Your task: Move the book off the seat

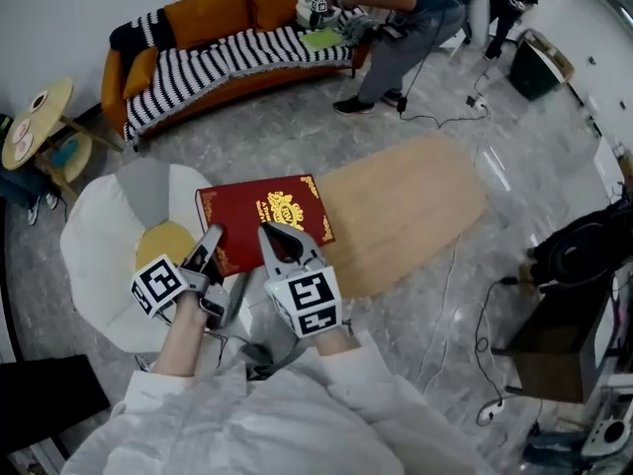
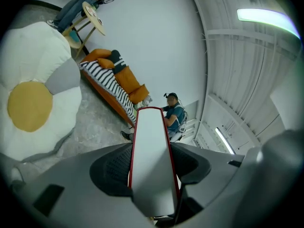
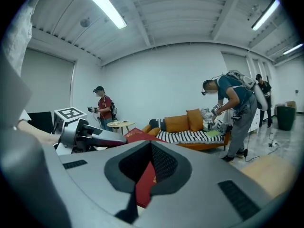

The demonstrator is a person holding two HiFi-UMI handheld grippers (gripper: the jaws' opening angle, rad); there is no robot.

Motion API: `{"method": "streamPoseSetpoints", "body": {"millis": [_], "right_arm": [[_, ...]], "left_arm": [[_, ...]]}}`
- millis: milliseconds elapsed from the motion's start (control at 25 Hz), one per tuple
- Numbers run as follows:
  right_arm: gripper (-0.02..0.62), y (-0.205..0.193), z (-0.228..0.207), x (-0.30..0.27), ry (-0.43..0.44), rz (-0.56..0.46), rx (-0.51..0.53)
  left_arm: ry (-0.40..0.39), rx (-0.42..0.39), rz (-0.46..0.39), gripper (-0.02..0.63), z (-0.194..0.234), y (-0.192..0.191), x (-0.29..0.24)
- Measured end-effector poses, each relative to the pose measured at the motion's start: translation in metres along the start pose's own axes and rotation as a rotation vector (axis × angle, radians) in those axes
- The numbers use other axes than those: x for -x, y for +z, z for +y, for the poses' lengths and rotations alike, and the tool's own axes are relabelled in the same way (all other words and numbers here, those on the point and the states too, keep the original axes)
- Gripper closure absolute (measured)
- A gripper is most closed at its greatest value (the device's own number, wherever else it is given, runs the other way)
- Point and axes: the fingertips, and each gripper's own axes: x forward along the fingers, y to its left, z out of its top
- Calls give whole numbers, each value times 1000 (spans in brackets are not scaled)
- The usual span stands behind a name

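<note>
A red book (image 1: pixel 262 211) with a gold crest hangs level between the white egg-shaped seat (image 1: pixel 99 255) and the oval wooden table (image 1: pixel 406 206), its right part over the table's left end. My left gripper (image 1: pixel 211 240) is shut on its near left edge. My right gripper (image 1: pixel 277 240) is shut on its near edge beside it. In the left gripper view the book (image 2: pixel 152 160) shows edge-on, white pages between red covers, pinched between the jaws, with the seat (image 2: pixel 33 103) to the left. In the right gripper view the red cover (image 3: pixel 145 184) runs between the jaws.
An orange sofa (image 1: pixel 218 47) with a striped throw stands at the back, and a person (image 1: pixel 406 28) bends over its right end. A small round side table (image 1: pixel 35 122) is at the far left. A dark cabinet (image 1: pixel 564 334) and floor cables (image 1: pixel 445 295) lie at the right.
</note>
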Motion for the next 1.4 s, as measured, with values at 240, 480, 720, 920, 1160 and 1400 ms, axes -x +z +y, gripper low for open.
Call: {"method": "streamPoseSetpoints", "body": {"millis": [240,480,720,920,1160,1400], "right_arm": [[584,-1,-109,31,-93,13,-30],[584,-9,-188,60,-169,14,-66],[584,-20,-248,108,-235,-2,-78],[584,-35,-280,134,-286,1,-94],[584,-45,-304,148,-343,-1,-141],[584,-54,-311,152,-396,12,-172]], "left_arm": [[-11,-9,87,357,-35,-50,-88],[-69,38,152,357,-66,-101,-159],[-116,45,196,357,-95,-156,-203],[-117,47,237,357,-104,-188,-223],[-121,47,310,357,-107,-216,-245],[-109,57,372,357,-101,-228,-258]]}}
